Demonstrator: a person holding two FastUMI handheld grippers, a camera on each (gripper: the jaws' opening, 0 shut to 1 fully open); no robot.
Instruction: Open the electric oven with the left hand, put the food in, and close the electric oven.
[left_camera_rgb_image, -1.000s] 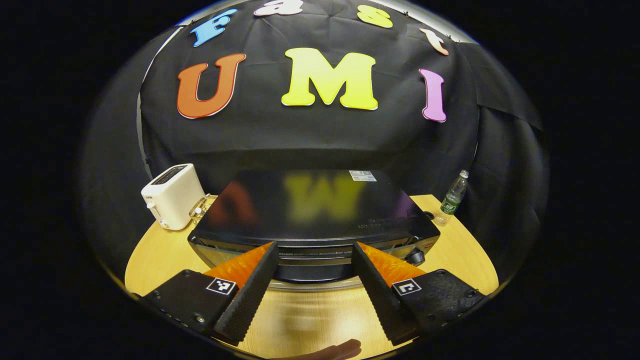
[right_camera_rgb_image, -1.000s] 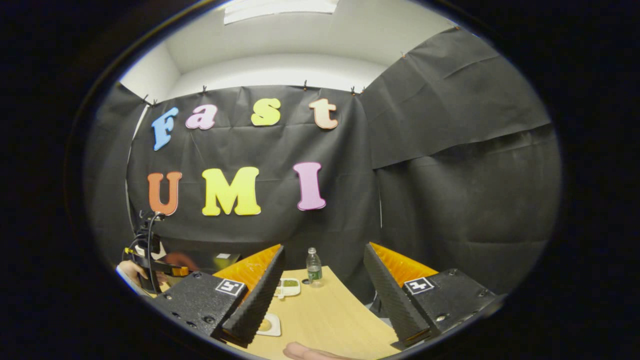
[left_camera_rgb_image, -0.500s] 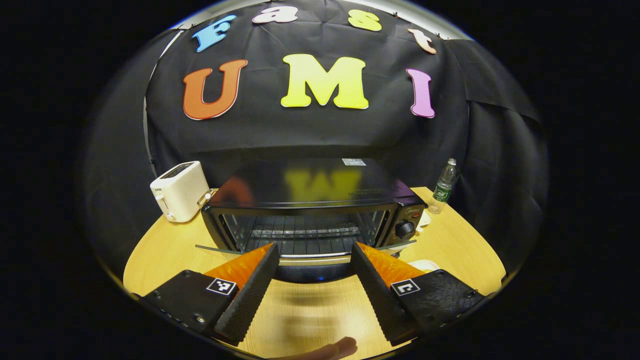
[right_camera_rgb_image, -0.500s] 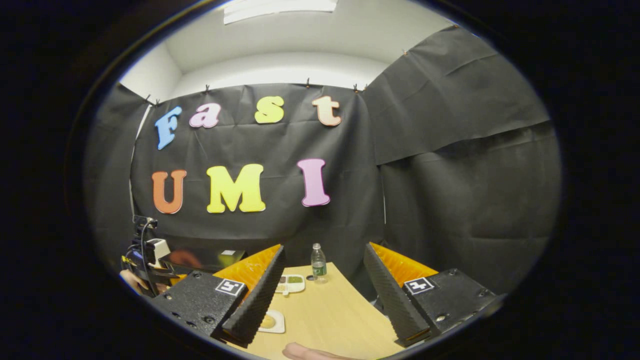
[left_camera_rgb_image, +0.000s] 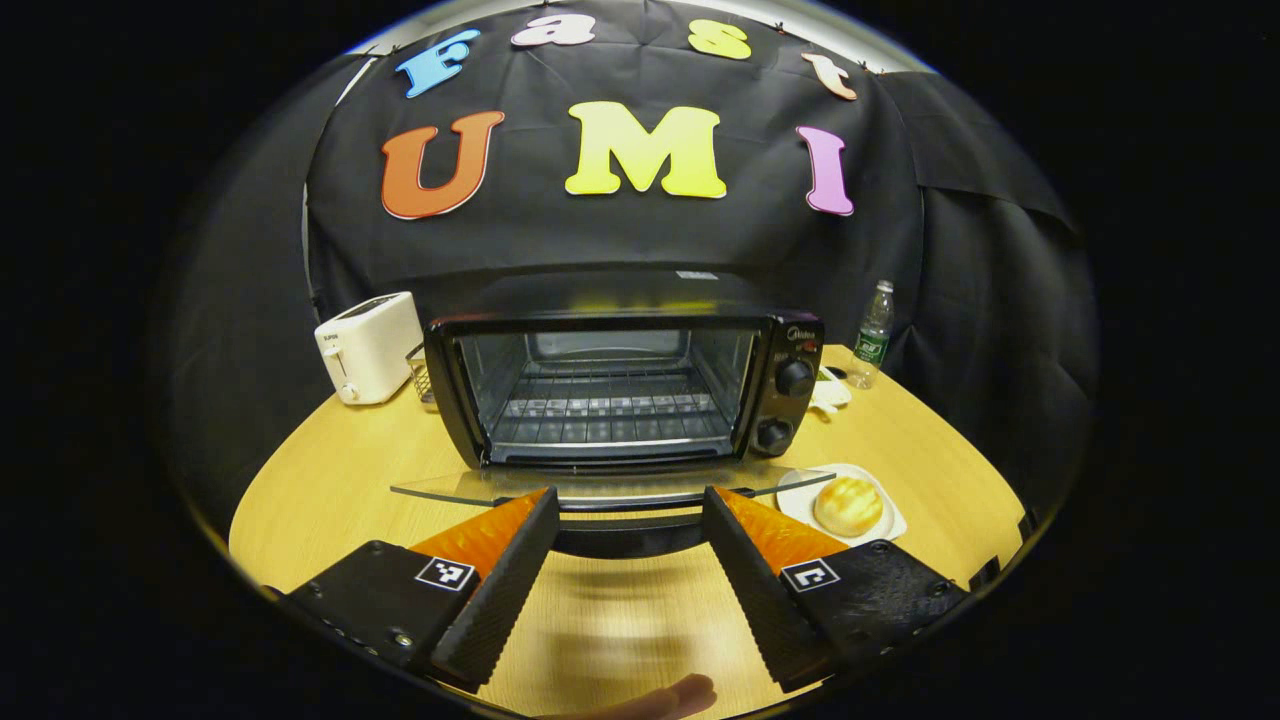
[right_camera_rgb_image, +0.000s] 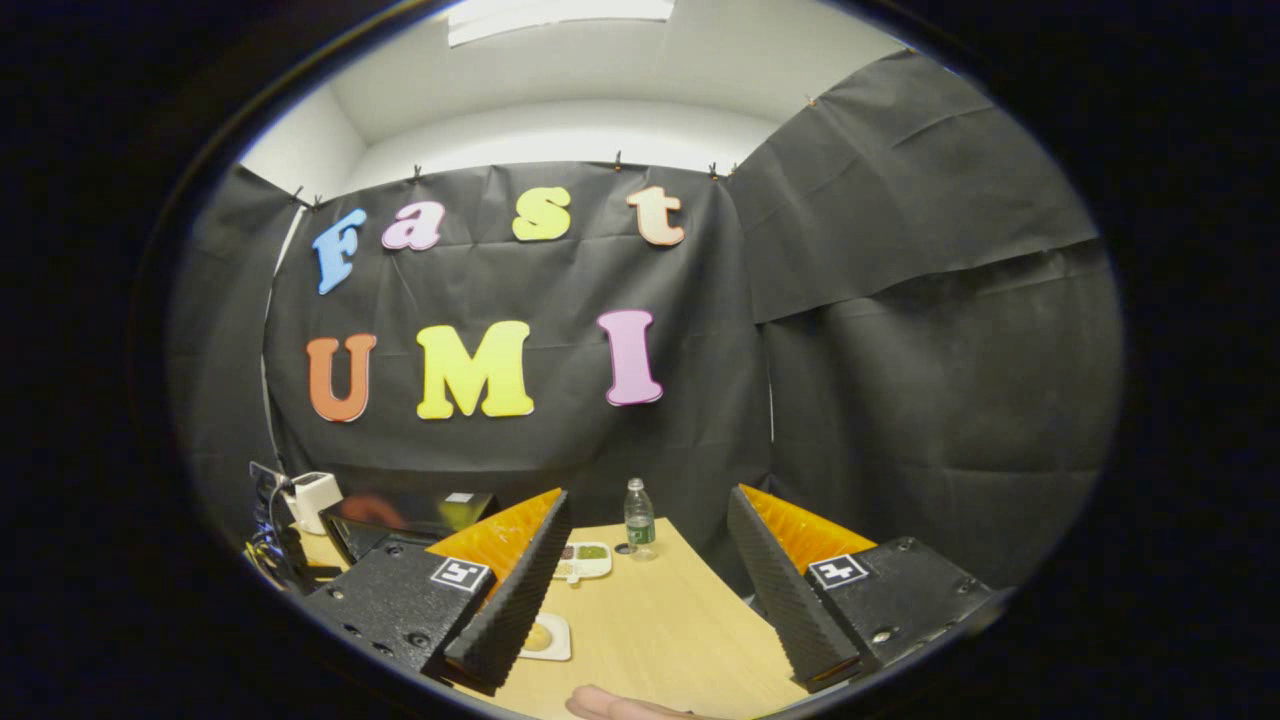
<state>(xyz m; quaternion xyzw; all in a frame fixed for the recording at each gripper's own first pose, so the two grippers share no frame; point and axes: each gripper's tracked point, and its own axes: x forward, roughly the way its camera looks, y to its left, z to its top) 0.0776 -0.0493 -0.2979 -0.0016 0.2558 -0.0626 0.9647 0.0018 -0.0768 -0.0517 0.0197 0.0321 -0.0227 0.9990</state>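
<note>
The black electric oven (left_camera_rgb_image: 620, 375) stands mid-table with its glass door (left_camera_rgb_image: 610, 487) folded down flat and the wire rack inside visible. My left gripper (left_camera_rgb_image: 630, 497) is open just in front of the door, and the dark door handle (left_camera_rgb_image: 620, 537) lies in the gap between its fingers, which do not press on it. A round bun (left_camera_rgb_image: 848, 505) sits on a white plate (left_camera_rgb_image: 792, 500) to the right of the oven. My right gripper (right_camera_rgb_image: 648, 497) is open and holds nothing above the table, with the bun's plate (right_camera_rgb_image: 547, 638) by its left finger and the oven (right_camera_rgb_image: 410, 513) farther left.
A white toaster (left_camera_rgb_image: 368, 345) stands left of the oven. A water bottle (left_camera_rgb_image: 873, 335) is at the back right, with a small dish (left_camera_rgb_image: 828, 392) beside the oven. That compartment dish (right_camera_rgb_image: 583, 560) and the bottle (right_camera_rgb_image: 639, 520) lie ahead of the right gripper on the wooden table (right_camera_rgb_image: 660, 630).
The oven door has swung from nearly shut down to flat open as my left gripper dropped and drew back. The bun's plate came into the left view. The right gripper barely moved.
</note>
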